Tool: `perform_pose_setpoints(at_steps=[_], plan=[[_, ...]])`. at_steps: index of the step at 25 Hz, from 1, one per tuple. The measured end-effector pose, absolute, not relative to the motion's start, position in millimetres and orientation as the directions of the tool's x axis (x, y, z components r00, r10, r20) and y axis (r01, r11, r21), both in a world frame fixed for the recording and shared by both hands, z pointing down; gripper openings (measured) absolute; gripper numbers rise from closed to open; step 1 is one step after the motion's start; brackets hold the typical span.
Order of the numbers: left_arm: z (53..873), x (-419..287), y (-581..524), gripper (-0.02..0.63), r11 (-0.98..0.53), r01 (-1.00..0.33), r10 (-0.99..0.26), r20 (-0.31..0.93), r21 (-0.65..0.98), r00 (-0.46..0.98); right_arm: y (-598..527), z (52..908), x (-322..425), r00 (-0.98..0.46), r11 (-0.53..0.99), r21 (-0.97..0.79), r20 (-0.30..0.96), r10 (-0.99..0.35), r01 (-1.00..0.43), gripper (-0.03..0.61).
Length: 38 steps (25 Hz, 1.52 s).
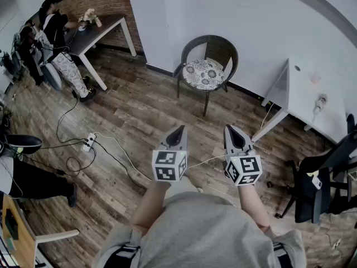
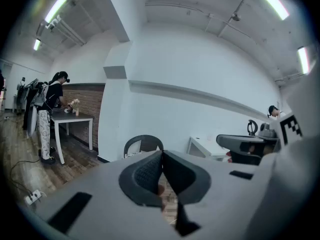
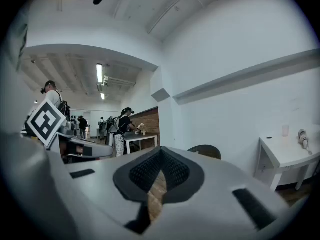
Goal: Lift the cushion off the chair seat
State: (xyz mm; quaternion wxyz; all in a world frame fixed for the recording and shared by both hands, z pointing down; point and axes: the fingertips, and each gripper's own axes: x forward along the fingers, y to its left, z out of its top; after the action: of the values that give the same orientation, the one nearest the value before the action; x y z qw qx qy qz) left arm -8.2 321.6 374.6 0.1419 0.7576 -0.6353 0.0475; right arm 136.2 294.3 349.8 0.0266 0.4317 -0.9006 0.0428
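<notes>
In the head view a dark wicker chair [image 1: 209,46] stands against the white wall, with a round flower-patterned cushion [image 1: 203,74] lying on its seat. My left gripper [image 1: 178,129] and right gripper [image 1: 230,128] are held side by side over the wooden floor. Both point toward the chair and are well short of it. Each has its jaws shut with nothing between them. The left gripper view has the left gripper [image 2: 162,153] shut, with the chair's back [image 2: 143,143] just beyond it. From the right gripper view, the right gripper [image 3: 161,150] is shut too, the chair [image 3: 206,151] to its right.
A white table [image 1: 312,94] stands right of the chair, and a dark office chair [image 1: 323,177] is nearer on the right. Cables and a power strip [image 1: 89,143] lie on the floor at left. A person [image 1: 58,38] stands at a desk [image 1: 103,29] far left.
</notes>
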Motion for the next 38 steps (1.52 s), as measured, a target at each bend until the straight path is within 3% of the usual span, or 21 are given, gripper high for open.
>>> perform_pose_setpoints(at_steps=[34,38], plan=[[387,27,295,0.012,-0.172,-0.973,-0.937,0.28,0.154,0.21,275,366,160,-0.682,0.669,-0.135,0.11,-0.723,-0.731,0.0],[390,31,275,0.052,-0.19,-0.969,-0.933,0.277,0.155,0.227,255,367,161,-0.679,0.667,-0.133,0.112,-0.725,-0.733,0.0]])
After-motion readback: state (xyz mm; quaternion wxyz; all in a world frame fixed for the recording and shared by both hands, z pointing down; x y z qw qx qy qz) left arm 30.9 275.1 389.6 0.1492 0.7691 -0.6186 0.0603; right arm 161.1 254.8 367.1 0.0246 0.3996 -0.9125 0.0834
